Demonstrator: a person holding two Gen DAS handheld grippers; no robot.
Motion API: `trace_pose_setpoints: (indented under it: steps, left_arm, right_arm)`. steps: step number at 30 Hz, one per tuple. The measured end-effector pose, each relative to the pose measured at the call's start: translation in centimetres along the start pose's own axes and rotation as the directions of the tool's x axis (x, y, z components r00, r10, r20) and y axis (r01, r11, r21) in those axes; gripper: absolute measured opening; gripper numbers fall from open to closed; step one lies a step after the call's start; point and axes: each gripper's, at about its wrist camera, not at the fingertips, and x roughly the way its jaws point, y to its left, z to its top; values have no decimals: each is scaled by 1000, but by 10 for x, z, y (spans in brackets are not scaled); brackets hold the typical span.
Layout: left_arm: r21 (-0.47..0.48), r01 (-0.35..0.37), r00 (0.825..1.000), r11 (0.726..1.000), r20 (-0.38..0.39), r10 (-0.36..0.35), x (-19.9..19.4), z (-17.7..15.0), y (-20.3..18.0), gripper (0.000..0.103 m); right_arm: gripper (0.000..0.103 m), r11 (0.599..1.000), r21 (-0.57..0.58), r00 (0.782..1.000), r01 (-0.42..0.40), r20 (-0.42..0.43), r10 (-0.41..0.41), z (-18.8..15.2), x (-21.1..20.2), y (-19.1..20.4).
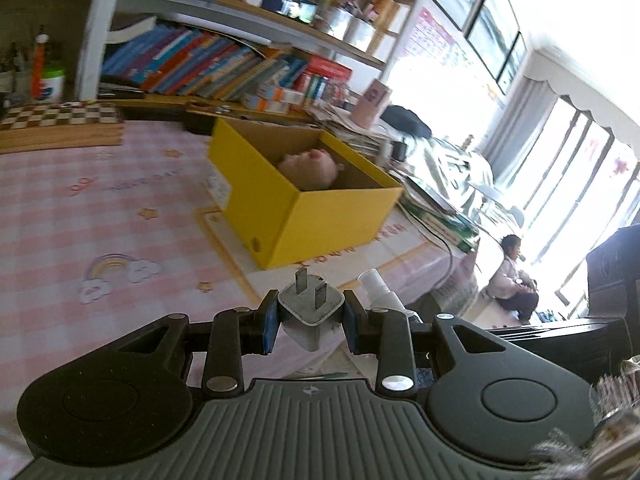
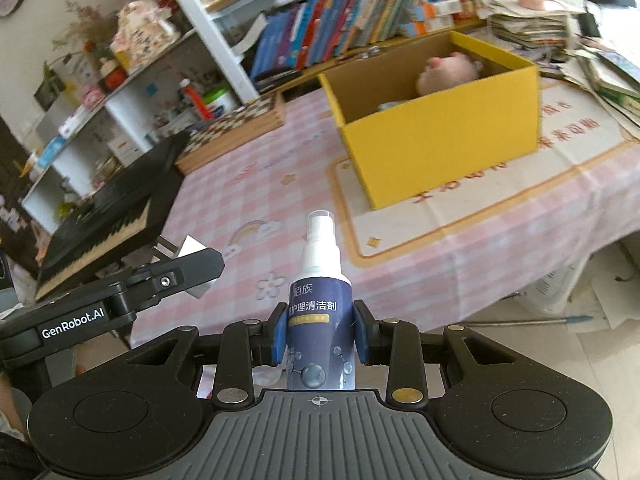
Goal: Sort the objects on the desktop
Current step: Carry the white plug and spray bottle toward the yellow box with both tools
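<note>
Currently mid-transfer: left gripper (image 1: 308, 318) clamps the plug adapter (image 1: 310, 312); right gripper (image 2: 320, 330) clamps the spray bottle (image 2: 320, 312). Next, carry both to the far yellow box (image 2: 440, 148) and release inside.

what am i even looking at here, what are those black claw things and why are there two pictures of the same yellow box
Each picture comes from a camera mounted on a hand-held gripper, looking forward along its two fingers. A person holds one gripper in each hand; there is no robot arm.

The left wrist view shows the left gripper, its blue-padded fingers closed on a white plug adapter with the two metal prongs pointing forward. The right wrist view shows the right gripper closed on a spray bottle with a dark blue label and white nozzle. The black device at its left edge is probably the other gripper seen from the side.

Both cameras face the same open yellow box on a pink checked tablecloth, so it appears twice. A pink soft toy already lies inside. A checkerboard sits further back, near the bookshelves.
</note>
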Motion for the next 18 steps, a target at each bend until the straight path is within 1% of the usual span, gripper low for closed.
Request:
trace_pose_setpoints:
  steps: [5,18]
  left_arm:
    - [26,23,1000,999,-23,-22,18,4,-20,30]
    - [29,8,999,1000,-40,-7,62,20,-61,30]
  right_arm:
    - [33,999,43,1000,9,5,-9,6,-7,-25]
    - [33,999,52,1000,-9,-6,9,35,-12,-79]
